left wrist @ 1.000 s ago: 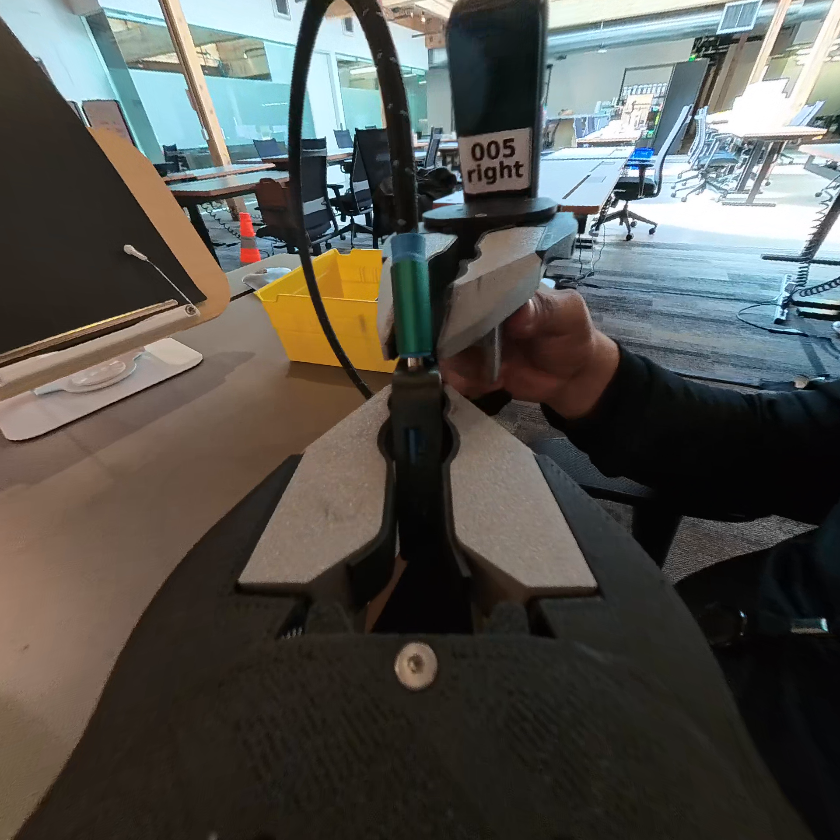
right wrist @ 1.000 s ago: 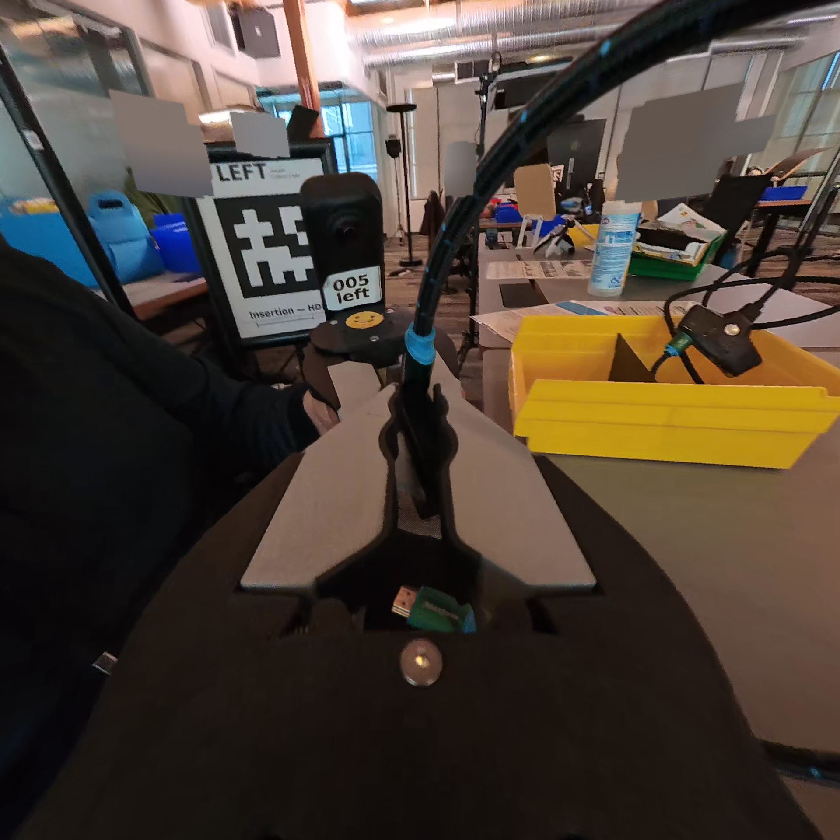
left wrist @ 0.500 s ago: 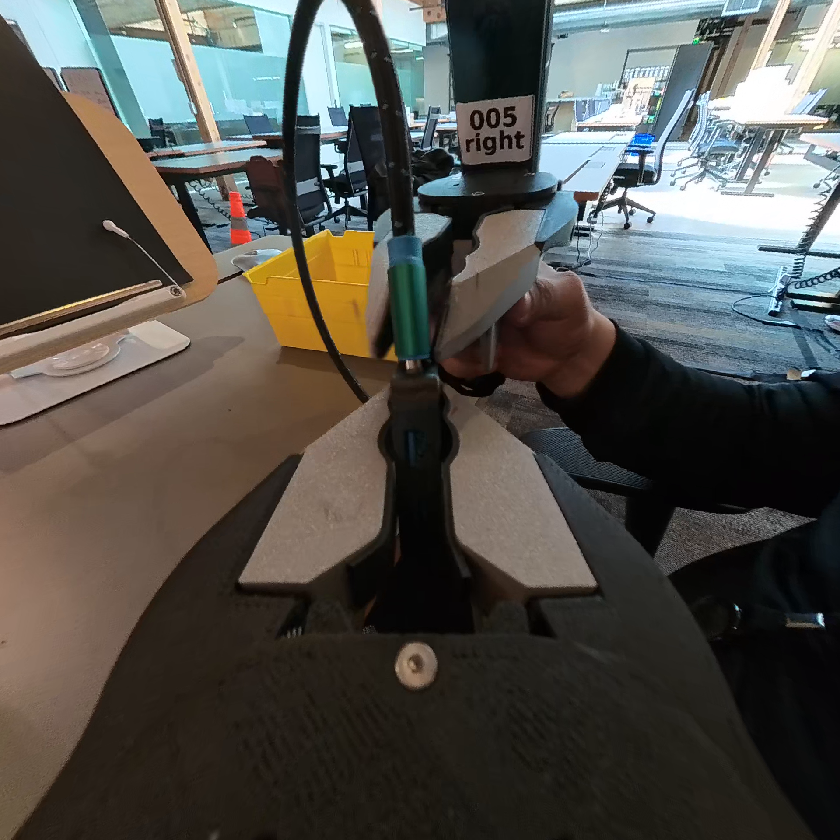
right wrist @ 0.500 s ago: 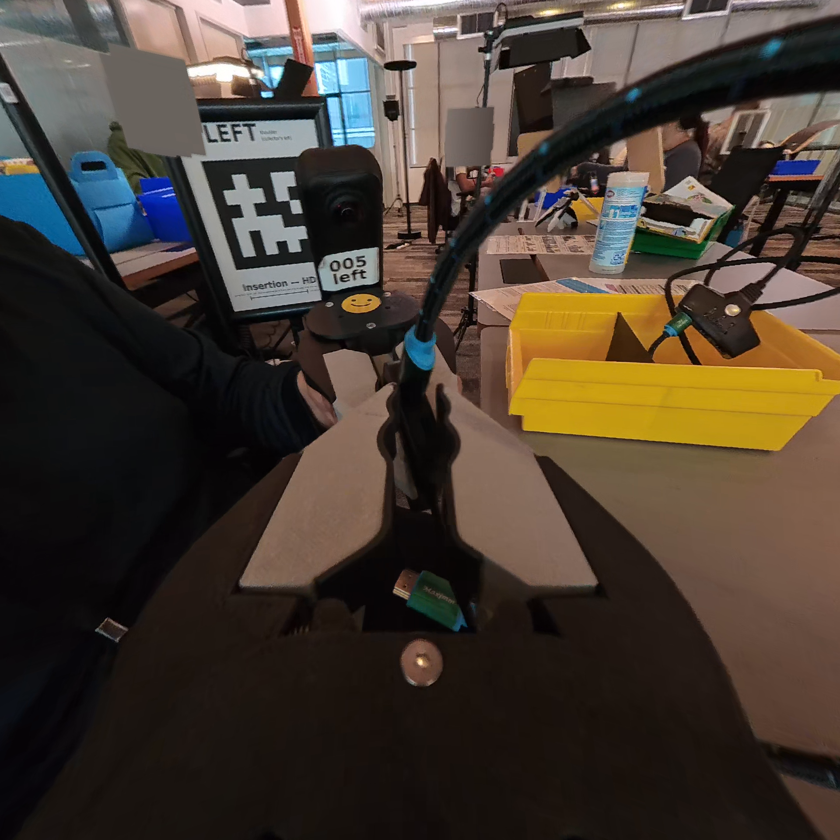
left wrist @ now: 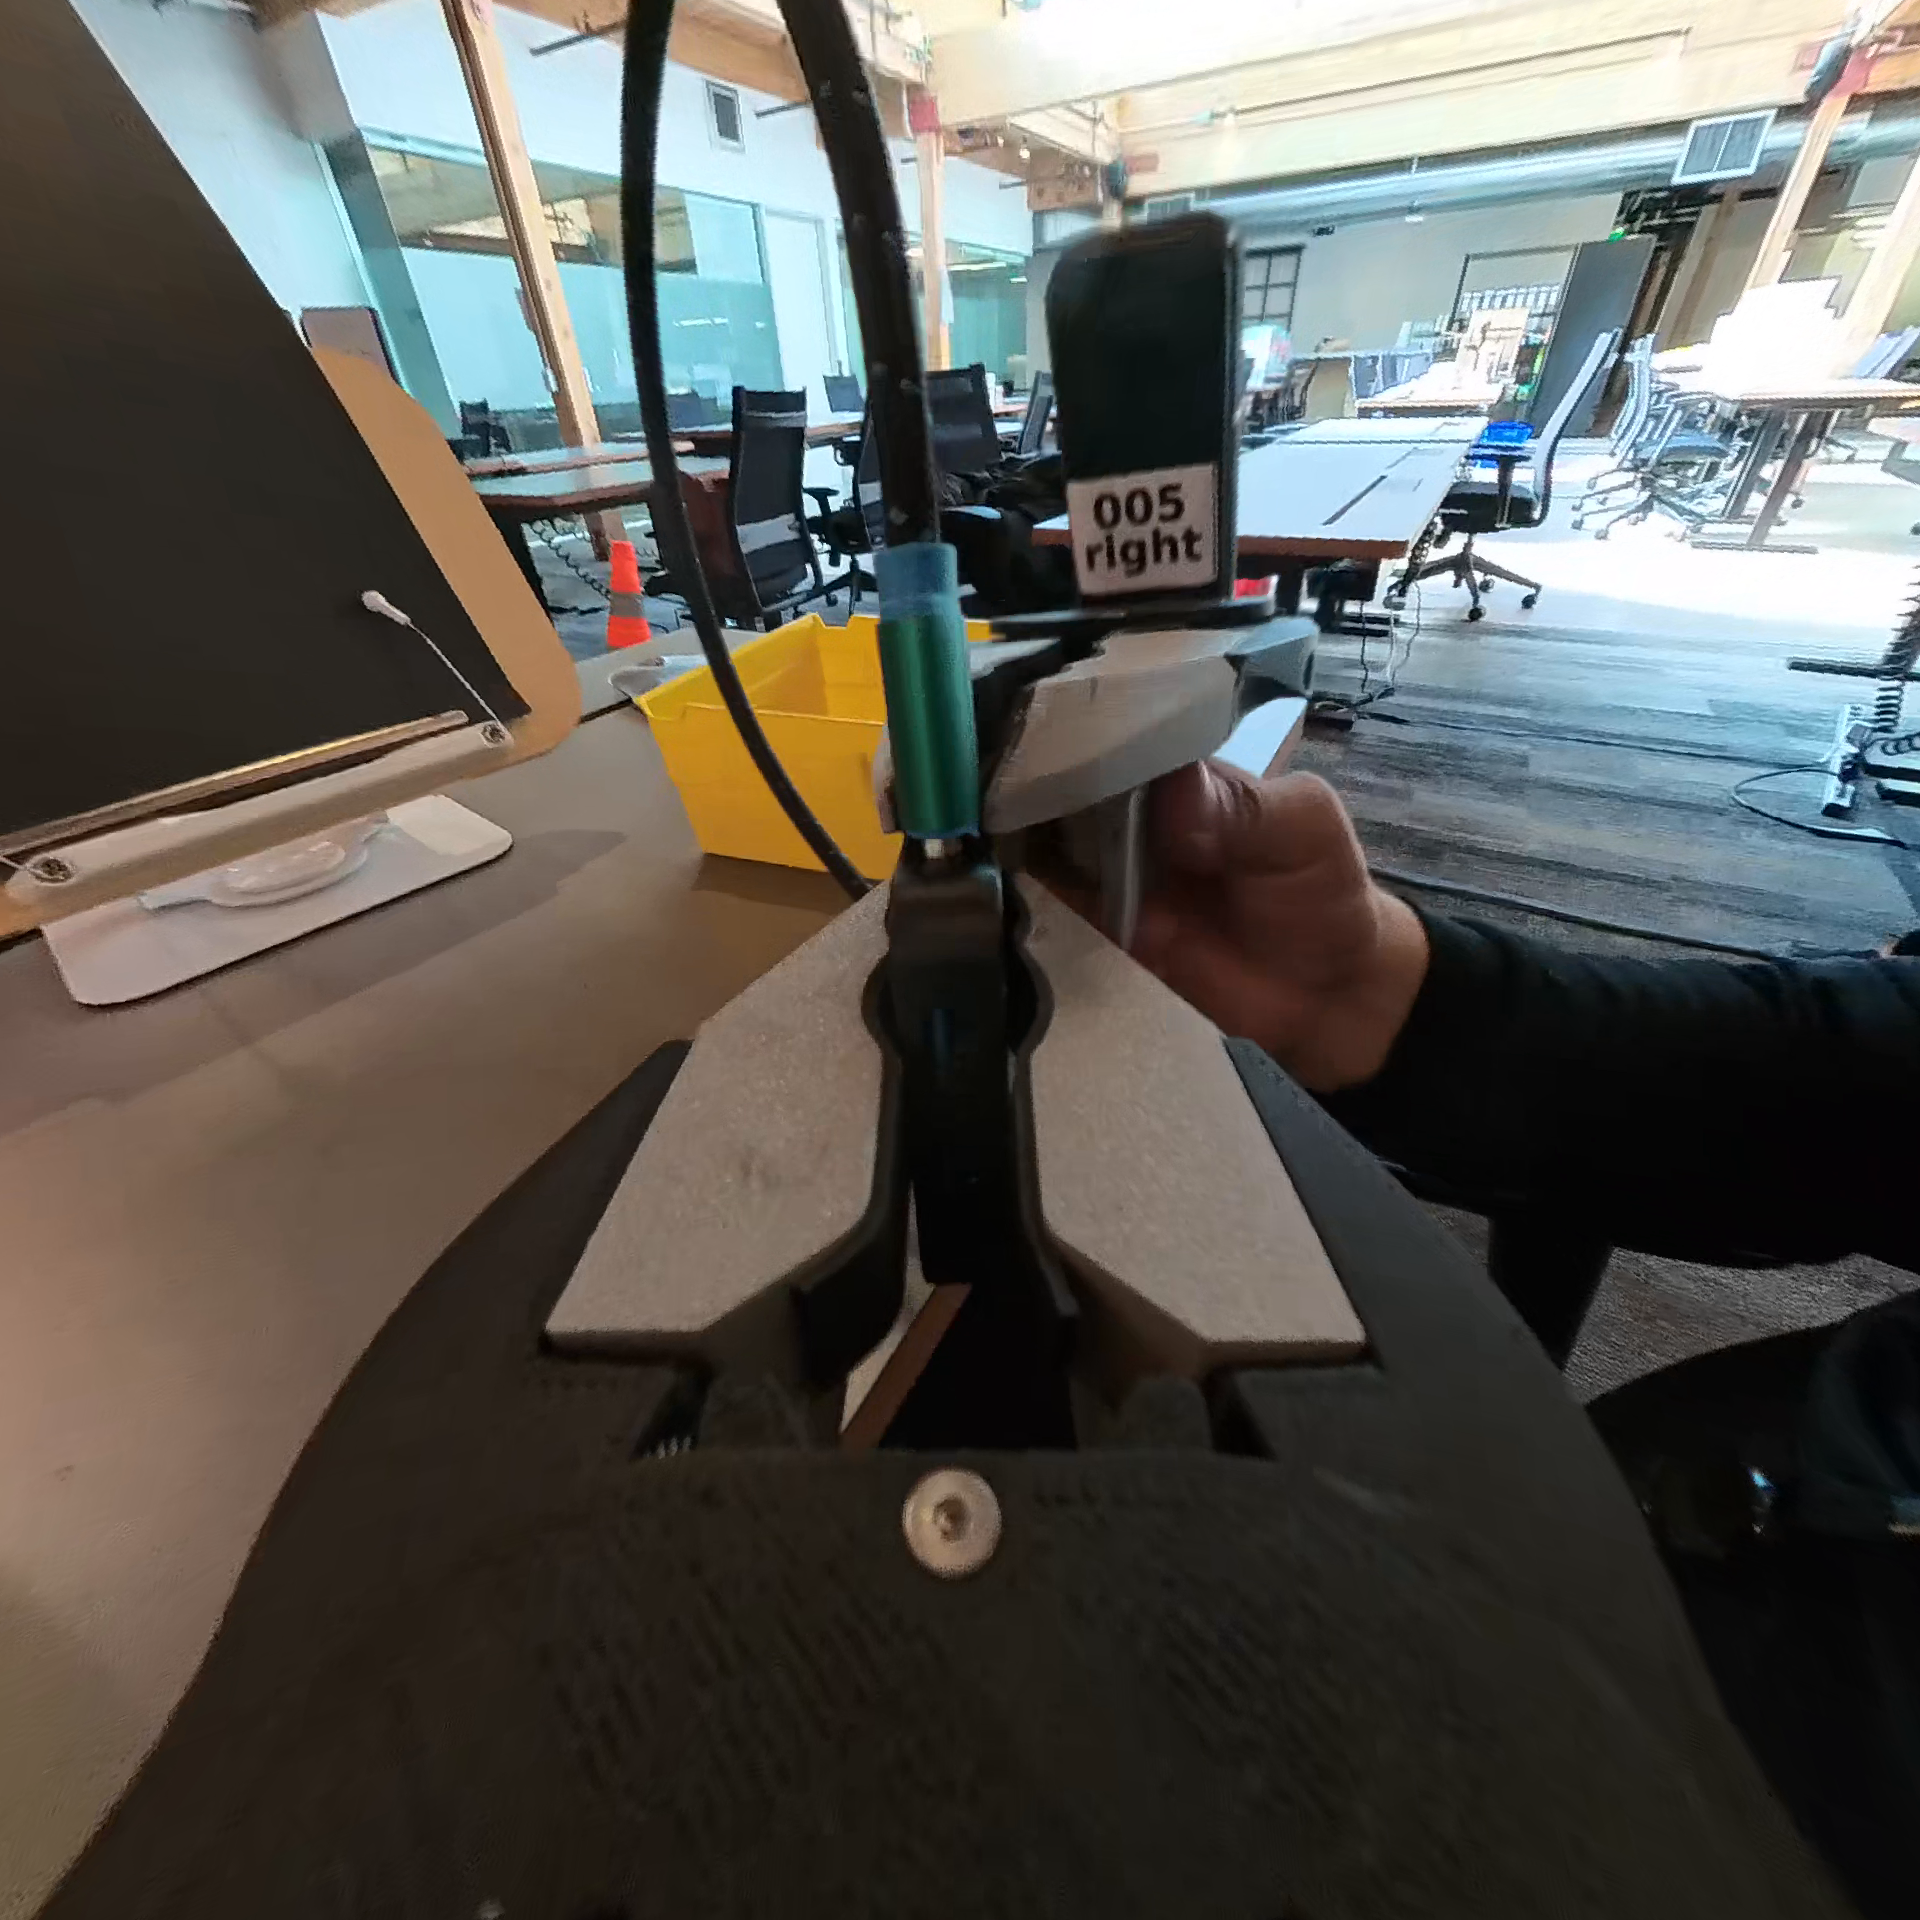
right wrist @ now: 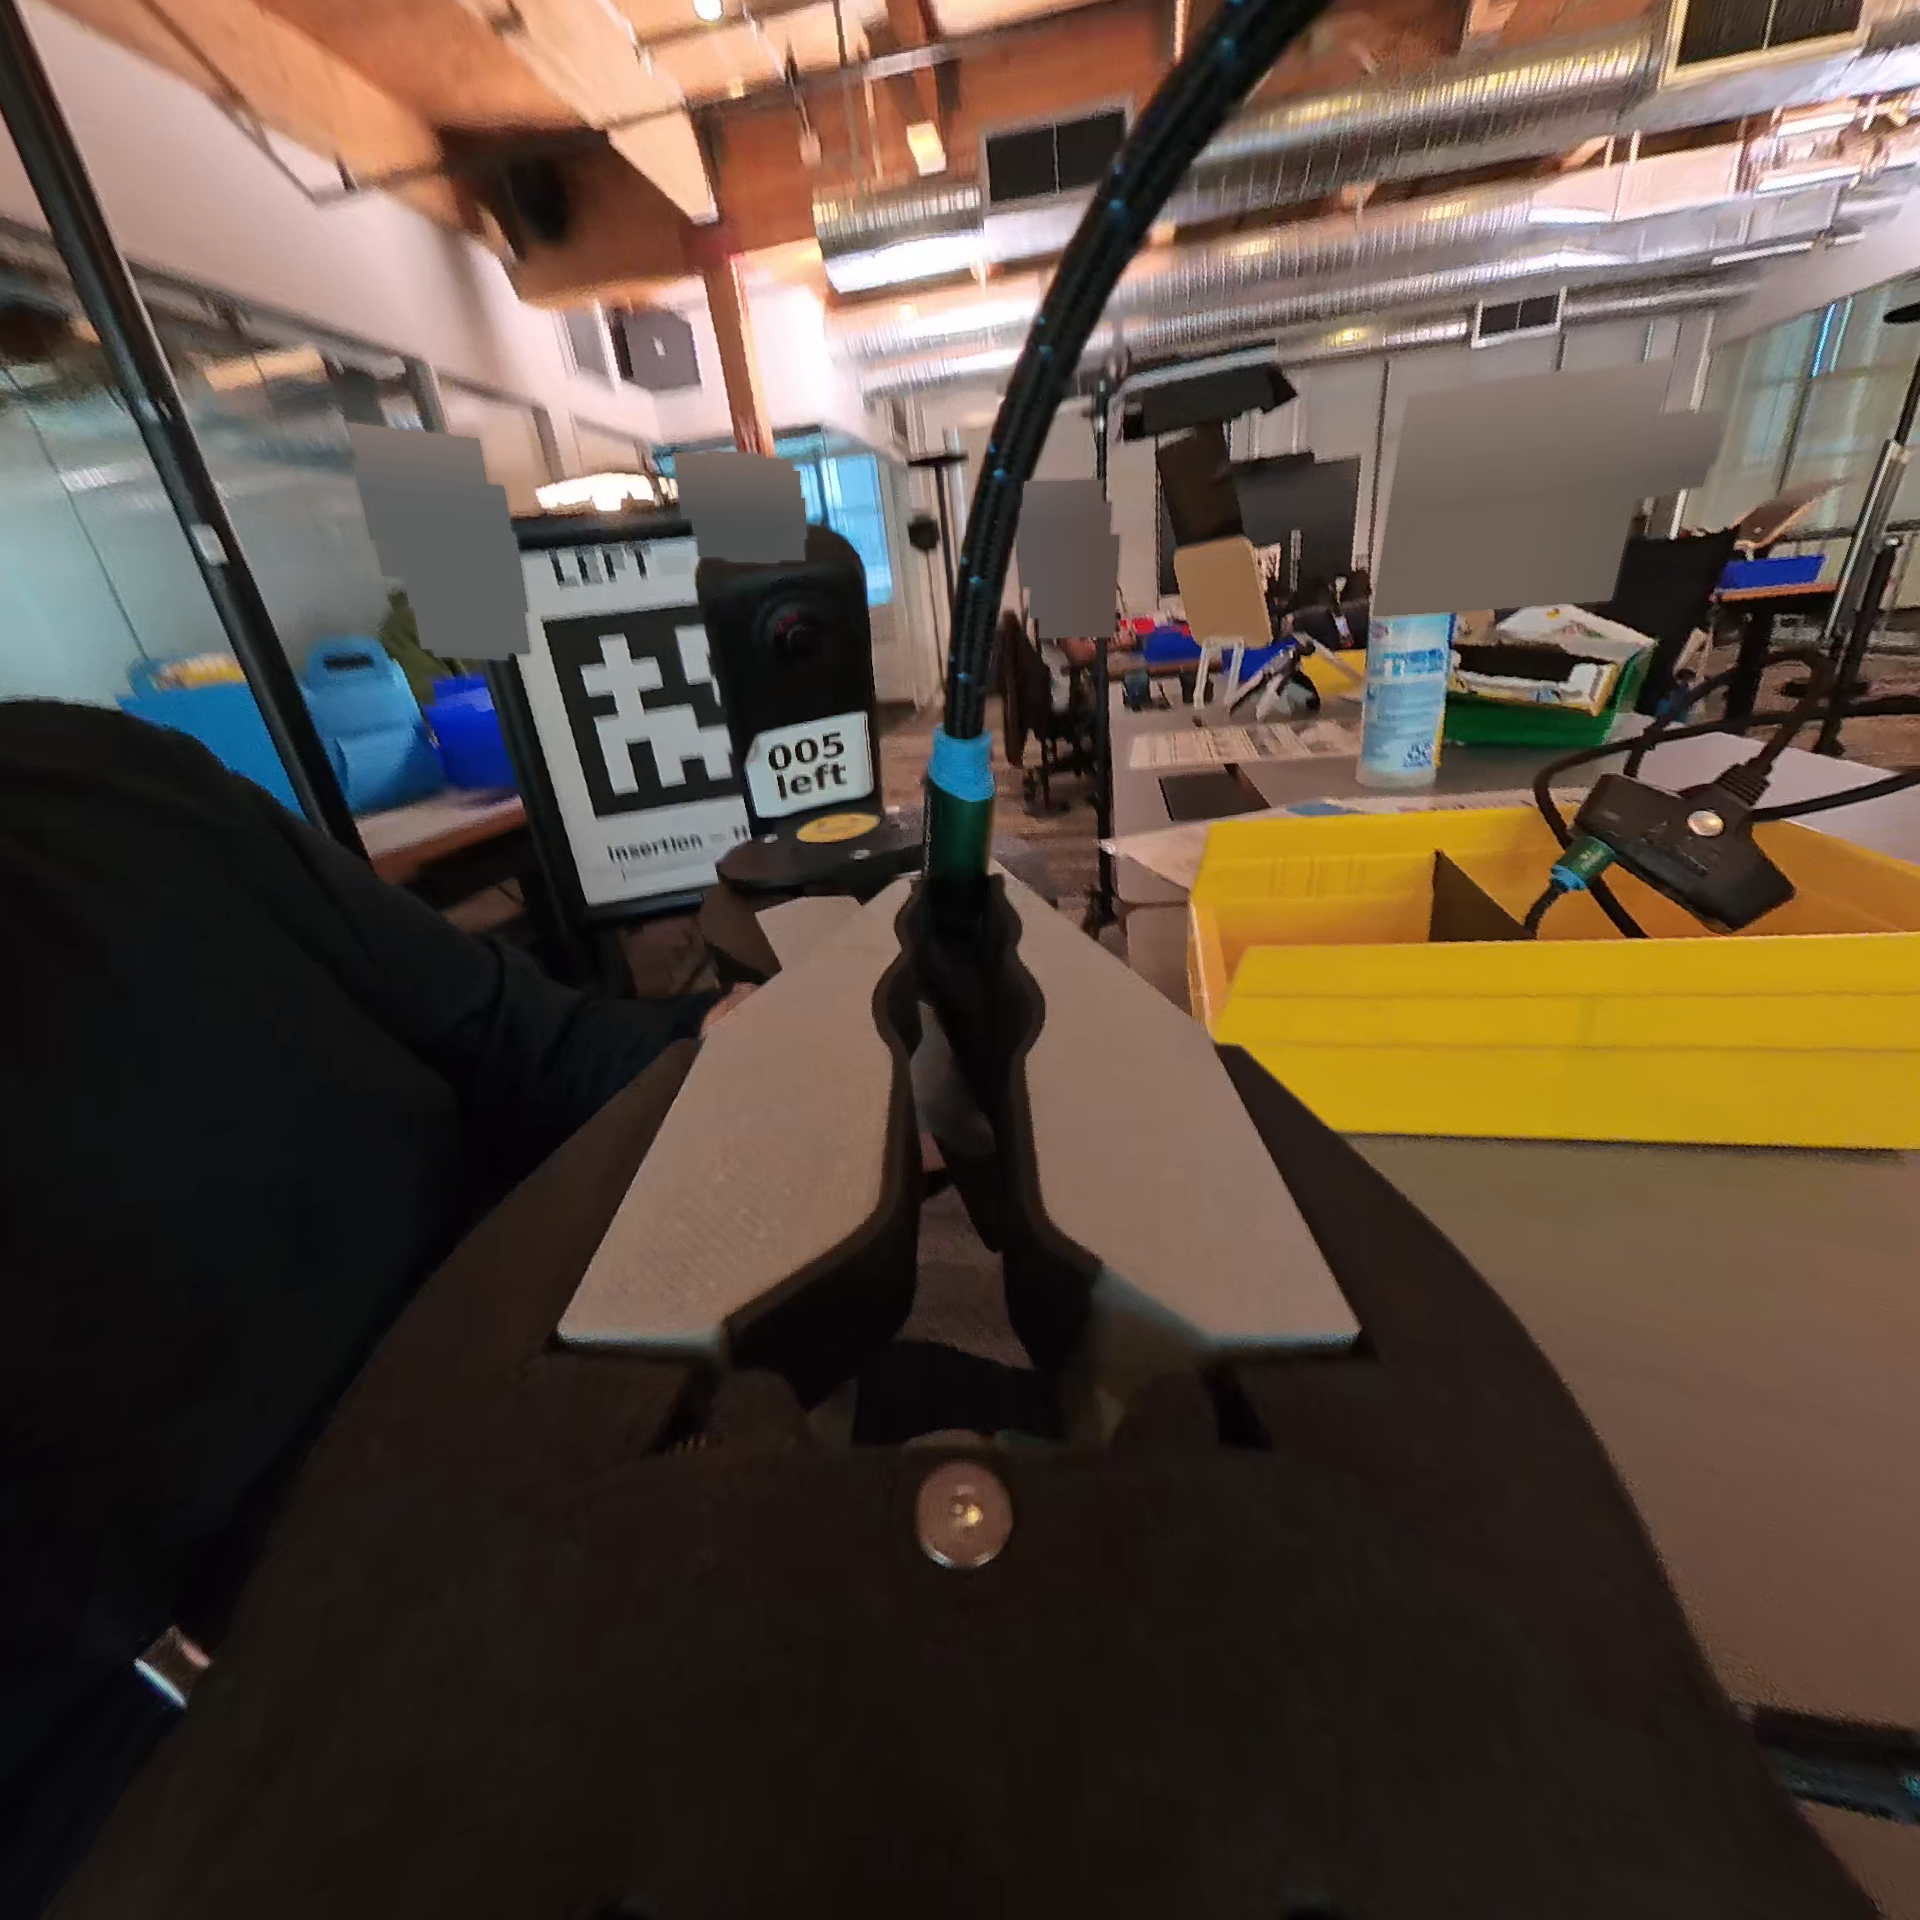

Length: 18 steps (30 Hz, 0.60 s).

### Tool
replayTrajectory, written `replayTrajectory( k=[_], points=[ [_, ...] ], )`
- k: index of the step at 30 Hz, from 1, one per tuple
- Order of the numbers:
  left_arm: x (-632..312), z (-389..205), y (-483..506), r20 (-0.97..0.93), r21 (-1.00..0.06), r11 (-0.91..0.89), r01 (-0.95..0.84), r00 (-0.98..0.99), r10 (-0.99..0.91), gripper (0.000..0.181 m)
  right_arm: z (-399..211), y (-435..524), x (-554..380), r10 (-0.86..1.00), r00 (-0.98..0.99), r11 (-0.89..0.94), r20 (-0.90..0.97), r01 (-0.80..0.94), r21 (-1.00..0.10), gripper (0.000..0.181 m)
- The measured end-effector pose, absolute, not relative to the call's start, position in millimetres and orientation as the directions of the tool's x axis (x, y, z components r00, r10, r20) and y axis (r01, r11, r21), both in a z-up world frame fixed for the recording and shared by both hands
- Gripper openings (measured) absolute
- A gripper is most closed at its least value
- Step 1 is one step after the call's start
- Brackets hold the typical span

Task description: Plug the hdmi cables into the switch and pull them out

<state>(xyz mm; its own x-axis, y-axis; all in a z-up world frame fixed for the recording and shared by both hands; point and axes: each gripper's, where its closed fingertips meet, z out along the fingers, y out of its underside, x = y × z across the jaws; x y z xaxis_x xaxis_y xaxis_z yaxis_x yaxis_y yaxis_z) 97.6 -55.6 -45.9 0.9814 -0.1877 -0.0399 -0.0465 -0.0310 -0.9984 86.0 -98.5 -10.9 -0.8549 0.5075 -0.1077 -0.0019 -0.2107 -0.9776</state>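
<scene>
In the left wrist view my left gripper [left wrist: 945, 904] is shut on a black hdmi switch piece [left wrist: 951, 1039] and holds it upright. A green hdmi plug [left wrist: 925, 727] with a blue band stands on the piece's top end. Its black cable [left wrist: 862, 260] arcs upward. My right gripper [left wrist: 940, 779] comes in from the right and is shut on that plug. In the right wrist view my right gripper [right wrist: 961, 904] is shut, with the green plug [right wrist: 951, 831] at its fingertips and the braided cable [right wrist: 1039, 364] rising from it. How deep the plug sits is hidden.
A yellow bin [right wrist: 1558, 1039] on the grey table [right wrist: 1610, 1299] holds a second black switch [right wrist: 1683, 862] with cables in it. The bin also shows in the left wrist view [left wrist: 769, 748]. A tilted dark board on a stand [left wrist: 208, 520] is at the left. A hand [left wrist: 1268, 914] holds the right gripper.
The right wrist view has tilted upward. The loose green plug seen deep between the right jaws is out of view, and the banded plug now sits at the fingertips. Both grippers stay shut.
</scene>
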Motion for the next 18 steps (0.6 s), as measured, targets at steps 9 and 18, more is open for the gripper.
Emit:
replayTrajectory(
  k=[9, 18],
  points=[
    [94.6, -44.5, -56.4, -0.012, -0.999, -0.034, -0.018, 0.983, -0.184, 0.012, -6.7, -95.7, 81.9, 0.419, -0.871, -0.386, -0.255, 0.083, -0.919, 0.007],
    [119.6, -77.2, -38.0, -0.129, -0.977, -0.138, -0.161, 0.968, -0.215, 0.012, 1.8, -64.5, 80.4, 0.492, -0.836, -0.387, -0.243, 0.039, -0.921, 0.005]
  ],
)
